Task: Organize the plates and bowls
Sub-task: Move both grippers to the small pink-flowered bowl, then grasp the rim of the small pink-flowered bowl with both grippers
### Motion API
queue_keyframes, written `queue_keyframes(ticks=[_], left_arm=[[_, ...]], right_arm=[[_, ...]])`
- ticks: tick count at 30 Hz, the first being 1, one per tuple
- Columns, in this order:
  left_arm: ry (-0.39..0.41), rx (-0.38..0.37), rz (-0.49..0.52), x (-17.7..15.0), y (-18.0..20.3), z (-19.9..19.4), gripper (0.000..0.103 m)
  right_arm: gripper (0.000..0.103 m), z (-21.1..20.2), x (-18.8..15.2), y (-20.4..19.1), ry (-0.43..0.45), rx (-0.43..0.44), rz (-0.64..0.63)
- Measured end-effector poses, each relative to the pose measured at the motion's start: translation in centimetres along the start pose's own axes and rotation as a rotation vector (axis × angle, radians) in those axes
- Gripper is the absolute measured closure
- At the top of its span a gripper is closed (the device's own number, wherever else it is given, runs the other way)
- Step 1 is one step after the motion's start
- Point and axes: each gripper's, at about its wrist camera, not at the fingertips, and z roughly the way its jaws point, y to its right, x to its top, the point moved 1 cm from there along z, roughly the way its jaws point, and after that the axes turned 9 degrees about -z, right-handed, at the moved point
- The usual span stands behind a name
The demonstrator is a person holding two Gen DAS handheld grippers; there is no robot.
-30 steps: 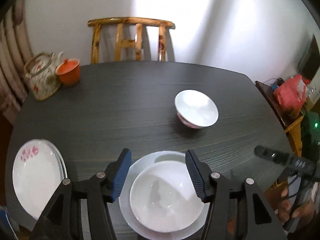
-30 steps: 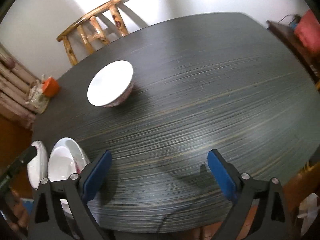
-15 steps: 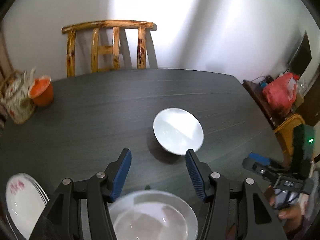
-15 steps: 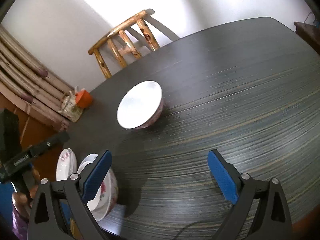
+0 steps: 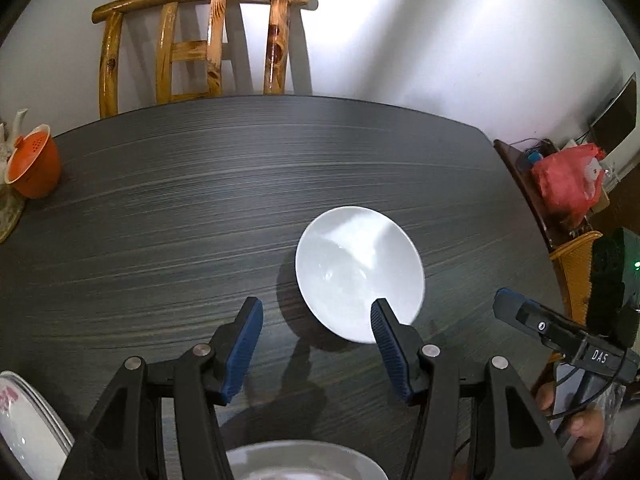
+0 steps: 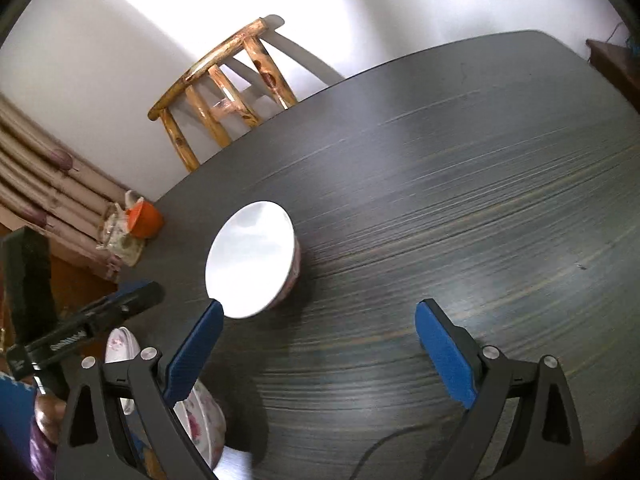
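A white bowl (image 5: 358, 272) with a pink pattern on its outside stands alone on the dark table (image 5: 200, 208); it also shows in the right wrist view (image 6: 251, 264). My left gripper (image 5: 316, 344) is open and empty, just short of the bowl, its right finger overlapping the bowl's near rim. My right gripper (image 6: 320, 344) is open wide and empty above the table, to the right of the bowl. A bowl on a plate (image 5: 304, 462) lies below the left gripper; it shows as a floral bowl (image 6: 202, 412) in the right wrist view. A stack of plates (image 5: 24, 424) sits at the near left.
A wooden chair (image 5: 200, 40) stands behind the table's far edge. An orange cup (image 5: 34, 166) and a teapot (image 6: 116, 234) sit at the far left corner. A side shelf with a red bag (image 5: 568, 180) is on the right.
My left gripper has moved forward from above the bowl on the plate to the lone bowl. My right gripper has come nearer to the lone bowl too. Both stayed open.
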Motion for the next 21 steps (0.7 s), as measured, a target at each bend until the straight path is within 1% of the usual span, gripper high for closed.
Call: queue_keyframes(ticks=[1, 2, 5, 6, 7, 8, 10, 11, 12, 13, 15, 17, 19, 20, 21], left_arm=[[-0.003, 0.011, -0.005, 0.2, -0.1, 0.4, 0.046], [-0.012, 0.012, -0.009, 0.4, -0.1, 0.9, 0.046], [-0.058, -0.025, -0.036, 0.8, -0.4, 2.2, 0.046], [-0.065, -0.019, -0.045, 0.9, -0.5, 2.6, 0.046], [-0.075, -0.009, -0.054, 0.9, -0.6, 3.0, 0.046], [-0.085, -0.013, -0.061, 0.9, -0.7, 3.4, 0.046], [-0.087, -0.026, -0.08, 1.1, -1.0, 3.9, 0.046], [-0.09, -0.026, -0.086, 1.2, -1.1, 4.1, 0.046], [-0.092, -0.033, -0.091, 1.2, -1.2, 4.3, 0.046], [-0.092, -0.039, -0.095, 1.3, -1.3, 4.4, 0.046], [-0.097, -0.043, -0.106, 1.5, -1.5, 4.7, 0.046], [-0.107, -0.054, -0.121, 1.6, -1.8, 5.1, 0.046], [-0.103, -0.076, -0.129, 1.7, -2.0, 5.3, 0.046], [-0.103, -0.075, -0.132, 1.7, -2.1, 5.4, 0.046], [-0.109, -0.077, -0.136, 1.6, -2.2, 5.6, 0.046]], right_arm=[[0.007, 0.2, 0.2, 0.1, 0.001, 0.02, 0.005], [0.007, 0.4, 0.4, 0.0, 0.0, 0.02, 0.004], [0.007, 1.5, 1.4, -0.3, -0.036, -0.055, -0.027], [0.007, 2.0, 1.7, -0.4, -0.051, -0.043, -0.039], [0.009, 2.3, 1.9, -0.5, -0.055, -0.013, -0.041], [0.012, 2.7, 2.1, -0.5, -0.053, 0.034, -0.033], [0.028, 3.7, 2.5, -0.3, -0.09, 0.098, 0.011], [0.032, 4.4, 2.6, -0.2, -0.11, 0.123, 0.035], [0.037, 4.7, 2.8, -0.2, -0.118, 0.121, 0.038], [0.039, 4.9, 2.9, -0.5, -0.12, 0.108, 0.02], [0.039, 5.2, 3.2, -1.2, -0.113, 0.073, -0.022], [0.039, 5.6, 3.4, -1.2, -0.113, 0.083, -0.014], [0.039, 6.0, 3.7, -1.1, -0.117, 0.092, -0.008], [0.04, 6.2, 3.9, -1.1, -0.119, 0.097, -0.009], [0.042, 6.5, 4.0, -1.1, -0.124, 0.101, -0.011]])
